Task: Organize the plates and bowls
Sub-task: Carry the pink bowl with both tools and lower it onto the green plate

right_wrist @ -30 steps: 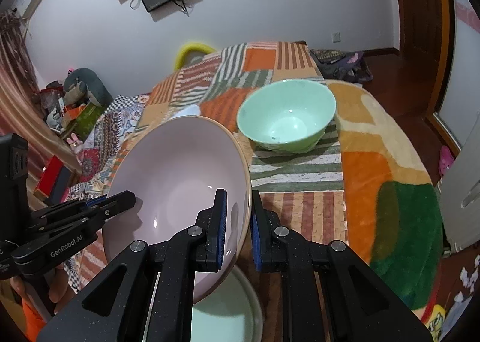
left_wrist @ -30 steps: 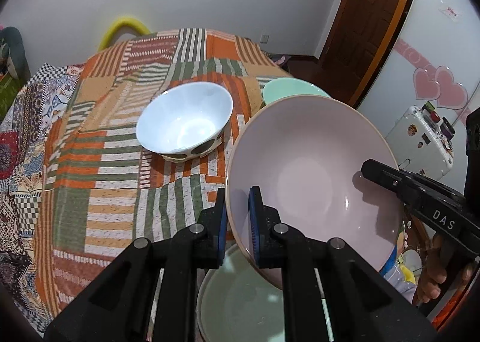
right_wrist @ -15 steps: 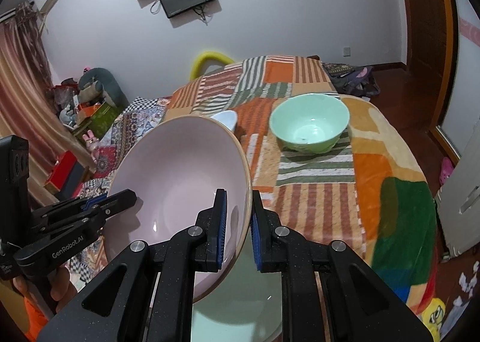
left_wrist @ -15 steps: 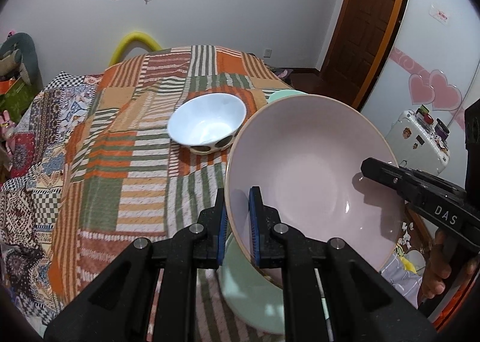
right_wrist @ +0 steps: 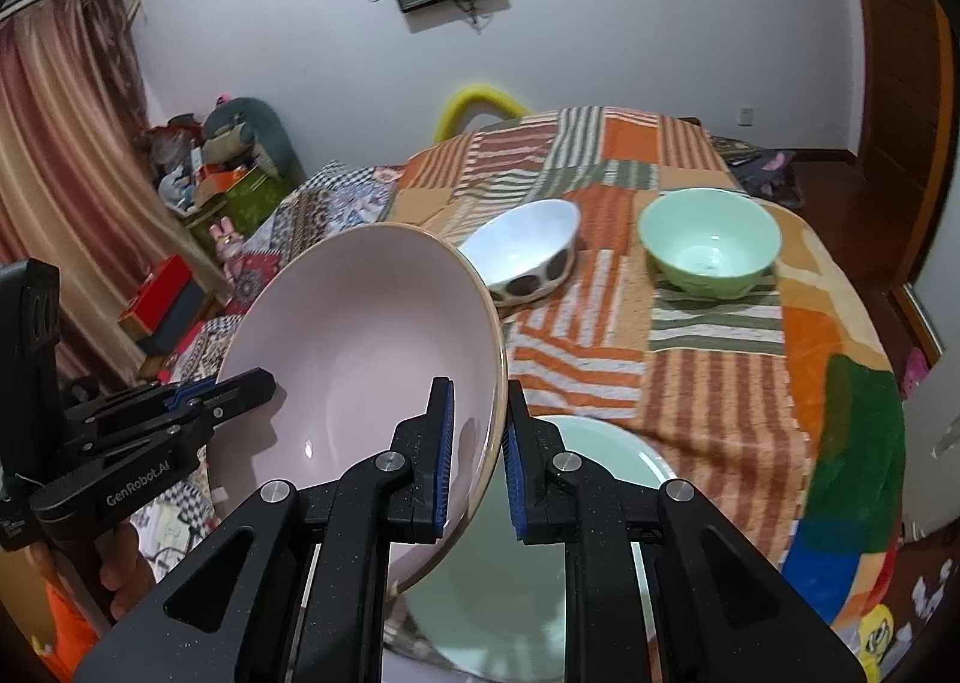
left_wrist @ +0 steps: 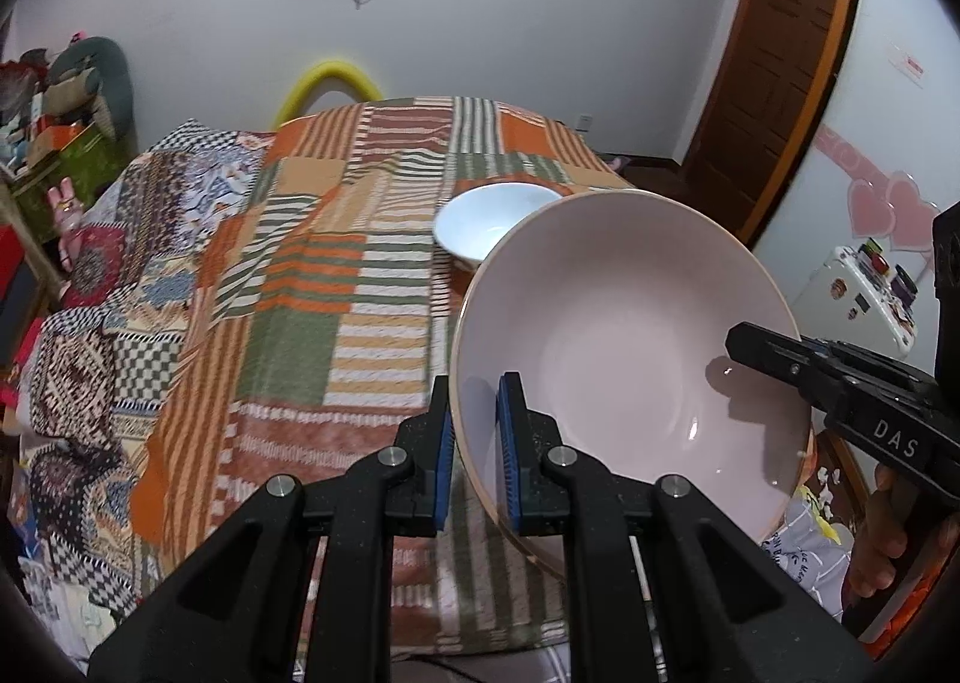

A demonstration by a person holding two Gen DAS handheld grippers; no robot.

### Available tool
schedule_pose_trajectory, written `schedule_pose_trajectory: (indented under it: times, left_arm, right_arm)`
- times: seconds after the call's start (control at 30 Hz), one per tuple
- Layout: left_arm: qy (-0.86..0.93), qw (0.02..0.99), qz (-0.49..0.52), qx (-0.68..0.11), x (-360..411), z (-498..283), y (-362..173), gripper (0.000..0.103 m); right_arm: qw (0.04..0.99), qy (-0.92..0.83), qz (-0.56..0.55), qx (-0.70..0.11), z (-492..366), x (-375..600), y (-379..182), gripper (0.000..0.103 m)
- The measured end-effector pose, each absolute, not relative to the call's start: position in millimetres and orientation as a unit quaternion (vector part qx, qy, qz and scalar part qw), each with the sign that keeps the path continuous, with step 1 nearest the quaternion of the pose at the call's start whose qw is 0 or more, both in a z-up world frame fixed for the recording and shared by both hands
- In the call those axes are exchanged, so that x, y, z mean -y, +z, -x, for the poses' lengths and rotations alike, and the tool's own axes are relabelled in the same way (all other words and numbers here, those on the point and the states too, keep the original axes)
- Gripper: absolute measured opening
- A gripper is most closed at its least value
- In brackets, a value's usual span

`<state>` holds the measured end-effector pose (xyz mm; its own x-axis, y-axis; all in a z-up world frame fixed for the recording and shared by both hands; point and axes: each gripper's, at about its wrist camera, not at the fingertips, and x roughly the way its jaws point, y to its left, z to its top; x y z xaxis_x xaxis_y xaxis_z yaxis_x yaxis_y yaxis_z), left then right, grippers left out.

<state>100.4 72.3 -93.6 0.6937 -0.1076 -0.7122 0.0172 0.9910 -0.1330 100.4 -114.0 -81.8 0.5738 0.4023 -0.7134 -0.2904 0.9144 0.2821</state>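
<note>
1. Above the patchwork blanket [right_wrist: 708, 377]: one large pink bowl [left_wrist: 630, 347], tilted and lifted clear of the blanket, gripped at opposite sides of its rim.
2. Left tool [left_wrist: 474, 443]: clenched on the pink bowl's rim, one blue pad inside the bowl, the other outside.
3. Right tool [right_wrist: 477, 452]: likewise clamped on the pink bowl's rim, the wall pinched between its pads.
4. Pale green plate [right_wrist: 606, 455]: flat on the blanket, just beneath the pink bowl's lower edge and partly hidden by the right tool.
5. White bowl with dark spots [right_wrist: 528, 257]: upright on the blanket, just beyond the pink bowl.
6. Green bowl [right_wrist: 708, 248]: upright on the blanket, farther from the pink bowl than the white one, apart from it.
</note>
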Motion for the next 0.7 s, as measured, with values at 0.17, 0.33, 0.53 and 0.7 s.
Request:
schedule_pose_trajectory:
  times: [0.17, 0.33, 0.53, 0.7]
  left_arm:
    - [-0.015, 0.918, 0.067, -0.391, -88.8, -89.3, -96.6, 0.013]
    - [0.005, 0.915, 0.078, -0.396, -106.5, -81.5, -103.0, 0.013]
    - [0.025, 0.91, 0.09, -0.405, -125.8, -75.6, -113.5, 0.013]
    - [0.039, 0.903, 0.097, -0.416, -137.9, -73.0, -125.2, 0.013]
  right_arm:
    - [0.879, 0.214, -0.057, -0.423, -97.8, 94.8, -85.7, 0.015]
    - [0.872, 0.229, -0.048, -0.429, -96.4, 78.0, -91.1, 0.015]
    - [0.862, 0.245, -0.036, -0.442, -95.6, 56.4, -101.0, 0.015]
    - [0.854, 0.251, -0.027, -0.454, -94.9, 40.7, -109.5, 0.015]
